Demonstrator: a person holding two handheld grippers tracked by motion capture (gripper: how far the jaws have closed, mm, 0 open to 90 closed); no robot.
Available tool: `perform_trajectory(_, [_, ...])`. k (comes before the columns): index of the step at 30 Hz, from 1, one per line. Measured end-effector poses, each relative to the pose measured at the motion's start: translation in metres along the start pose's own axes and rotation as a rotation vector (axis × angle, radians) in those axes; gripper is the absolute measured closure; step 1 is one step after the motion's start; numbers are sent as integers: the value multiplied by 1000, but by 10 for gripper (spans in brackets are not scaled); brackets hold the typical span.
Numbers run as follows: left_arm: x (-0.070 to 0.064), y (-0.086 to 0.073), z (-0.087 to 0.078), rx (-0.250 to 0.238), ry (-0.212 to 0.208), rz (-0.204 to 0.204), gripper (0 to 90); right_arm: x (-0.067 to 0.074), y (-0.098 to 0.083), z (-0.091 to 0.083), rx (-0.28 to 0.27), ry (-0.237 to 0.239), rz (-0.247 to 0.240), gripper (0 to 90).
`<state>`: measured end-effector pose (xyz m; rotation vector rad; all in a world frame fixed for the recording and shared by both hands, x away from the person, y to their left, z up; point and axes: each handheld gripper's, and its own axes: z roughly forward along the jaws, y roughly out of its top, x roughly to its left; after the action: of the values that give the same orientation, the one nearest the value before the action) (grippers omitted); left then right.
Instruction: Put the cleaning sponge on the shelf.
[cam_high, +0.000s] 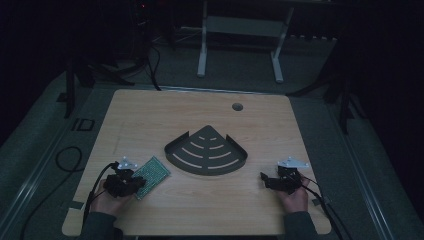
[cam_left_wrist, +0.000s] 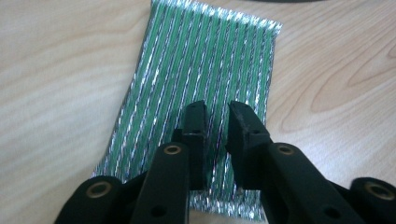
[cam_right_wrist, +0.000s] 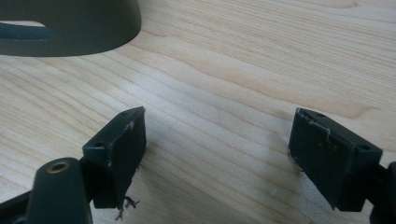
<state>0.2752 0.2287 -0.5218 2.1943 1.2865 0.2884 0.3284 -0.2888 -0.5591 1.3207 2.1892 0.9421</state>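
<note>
A green circuit board with silver stripes lies flat on the wooden table at the front left. My left gripper hangs over the board's near end. Its jaws stand only a narrow gap apart, with nothing between them. At the front right, my right gripper rests low over bare wood with its jaws wide open and empty. A dark fan-shaped metal tray with curved slots sits in the middle of the table, and its rounded edge lies beyond the right gripper's jaws.
A round cable hole is near the table's far edge. Cables trail from both grippers off the front corners. A white desk frame and dark stands are on the floor behind the table. The room is dim.
</note>
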Motion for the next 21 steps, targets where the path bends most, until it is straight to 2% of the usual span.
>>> perform_trajectory(4, [1,10,0,-3,4,31,746,0,0,0,0,0,1,186])
perform_trajectory(7, [5,23,-3,-17,9,93,708,0,0,0,-1,0,1,186])
perform_trajectory(9, [9,28,-5,-25,-2,113,686,0,0,0,-1,0,1,186])
perform_trajectory(15, [22,42,-7,6,-2,145,672,0,0,0,-1,0,0,186])
perform_trajectory(21, [34,54,-5,60,-25,149,646,0,0,0,-1,0,0,186])
